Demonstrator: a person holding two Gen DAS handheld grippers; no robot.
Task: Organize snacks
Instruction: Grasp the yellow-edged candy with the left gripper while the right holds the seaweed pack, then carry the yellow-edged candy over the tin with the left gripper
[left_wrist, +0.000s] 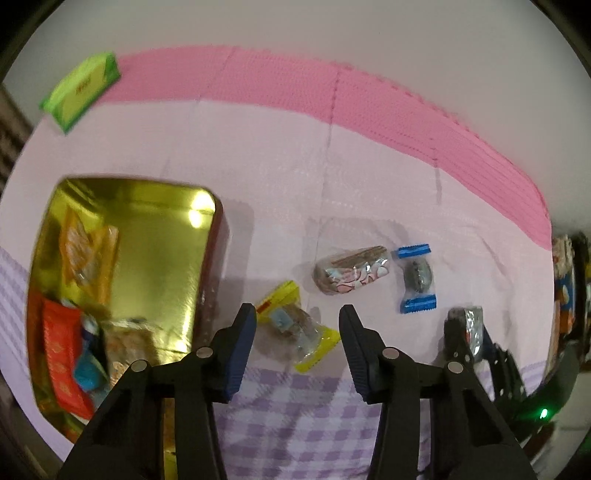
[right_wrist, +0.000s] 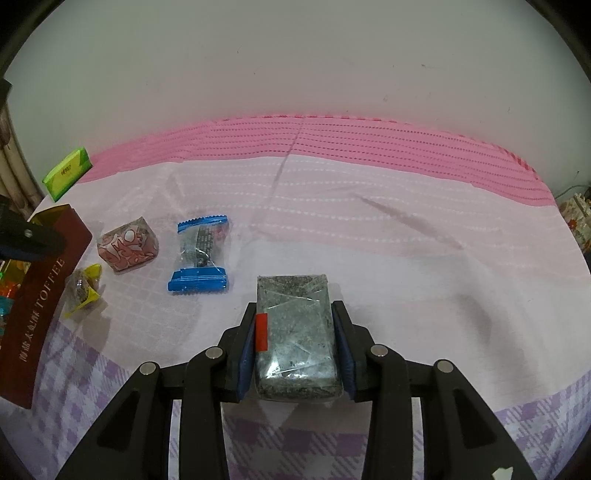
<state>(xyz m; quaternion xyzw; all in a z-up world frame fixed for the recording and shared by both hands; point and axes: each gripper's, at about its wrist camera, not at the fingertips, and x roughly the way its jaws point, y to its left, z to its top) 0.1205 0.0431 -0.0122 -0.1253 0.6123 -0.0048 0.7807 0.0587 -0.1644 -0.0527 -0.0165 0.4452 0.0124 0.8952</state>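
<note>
My left gripper (left_wrist: 297, 309) points steeply down at the cloth. It is open, its blue pads either side of a yellow-wrapped snack (left_wrist: 295, 332) without touching it. Just left of it stands an open tin (left_wrist: 207, 236) with a gold inside, holding several wrapped snacks. A pink-patterned snack (left_wrist: 351, 269) and a blue-ended candy (left_wrist: 415, 277) lie beyond the yellow one. My right gripper (right_wrist: 295, 305) is shut on a grey speckled bar (right_wrist: 295, 325) in clear wrap, just above the cloth. In the right wrist view the tin's dark red side (right_wrist: 37, 302) reads TOFFEE.
A green packet (left_wrist: 81, 88) lies at the far left corner of the table, by the wall. A bright pink mat (right_wrist: 332, 144) runs along the back under the pale checked cloth (right_wrist: 406, 258). More packets (left_wrist: 563, 280) show at the right edge of the left wrist view.
</note>
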